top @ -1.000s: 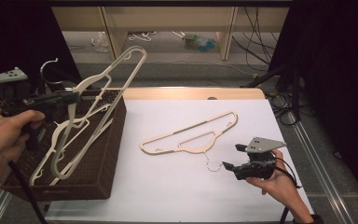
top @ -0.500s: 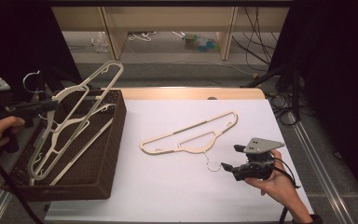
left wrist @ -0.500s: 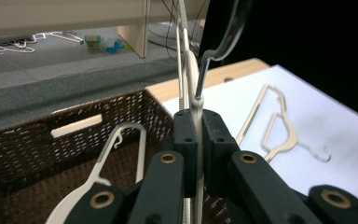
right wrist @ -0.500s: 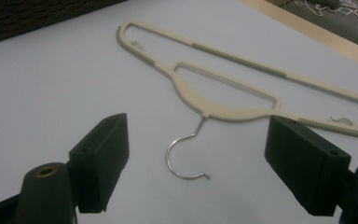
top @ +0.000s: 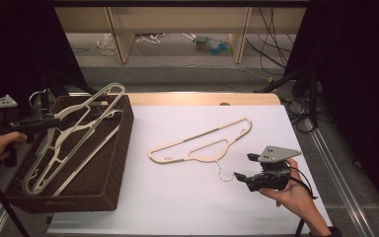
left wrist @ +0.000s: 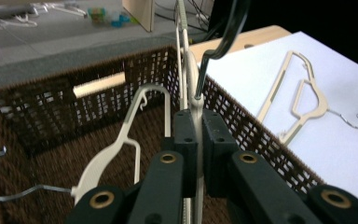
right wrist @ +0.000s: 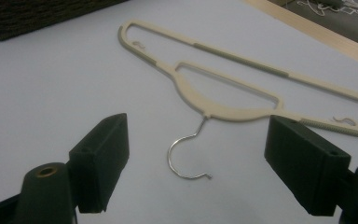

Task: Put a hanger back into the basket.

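Lying flat on the white table [top: 177, 207] with its long axis running 8 to 2 o'clock, the loose hanger [top: 202, 144] is faced by the wide-open right gripper [right wrist: 196, 163], while another hanger [top: 74, 133] is clamped over the basket [top: 103, 182] by the left gripper [left wrist: 199, 135].

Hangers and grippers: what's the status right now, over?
Left gripper shut on cream hanger over wicker basket. Right gripper open, facing table hanger. Path clear.

A lab-like recording room: black curtains [top: 19, 44], loose floor cables [top: 276, 29], white-topped table [top: 177, 197].
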`<state>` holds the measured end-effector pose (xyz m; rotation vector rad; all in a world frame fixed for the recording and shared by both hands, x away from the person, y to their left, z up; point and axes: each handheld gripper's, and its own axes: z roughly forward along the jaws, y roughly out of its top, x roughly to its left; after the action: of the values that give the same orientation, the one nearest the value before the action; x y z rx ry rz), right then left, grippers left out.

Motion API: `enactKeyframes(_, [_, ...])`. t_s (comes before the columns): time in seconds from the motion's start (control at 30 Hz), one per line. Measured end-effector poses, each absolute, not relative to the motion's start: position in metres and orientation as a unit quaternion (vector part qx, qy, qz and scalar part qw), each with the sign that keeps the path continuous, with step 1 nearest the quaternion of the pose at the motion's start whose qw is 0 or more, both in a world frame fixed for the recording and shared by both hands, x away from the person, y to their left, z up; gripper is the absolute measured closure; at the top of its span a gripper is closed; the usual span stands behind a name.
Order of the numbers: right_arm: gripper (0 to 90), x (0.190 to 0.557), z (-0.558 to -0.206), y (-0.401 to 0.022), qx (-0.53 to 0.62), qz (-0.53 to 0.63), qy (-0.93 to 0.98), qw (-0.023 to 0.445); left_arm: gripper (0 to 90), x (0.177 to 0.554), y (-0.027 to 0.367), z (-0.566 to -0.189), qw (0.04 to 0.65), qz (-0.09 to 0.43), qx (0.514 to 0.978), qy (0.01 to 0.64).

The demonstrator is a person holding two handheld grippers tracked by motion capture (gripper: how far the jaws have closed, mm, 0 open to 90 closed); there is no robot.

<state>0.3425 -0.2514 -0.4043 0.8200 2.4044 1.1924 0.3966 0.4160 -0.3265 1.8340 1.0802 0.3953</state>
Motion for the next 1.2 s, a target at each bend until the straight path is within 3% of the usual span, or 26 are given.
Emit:
enactKeyframes(0.73, [22.7, 0.343, -0.405, -0.251, 0.288, 0.417, 0.847, 0.162, 85.2, 0.414, 0.421, -0.375, 0.447, 0.103, 0.745, 0.485])
enactKeyframes(1.07, [22.6, 0.343, -0.406, -0.25, 0.286, 0.417, 0.847, 0.16, 79.8, 0.42, 0.428, -0.392, 0.408, 0.16, 0.719, 0.54])
enactKeyframes(1.2, [22.7, 0.343, -0.406, -0.251, 0.284, 0.417, 0.848, 0.161, 73.8, 0.42, 0.43, -0.397, 0.377, 0.174, 0.716, 0.561])
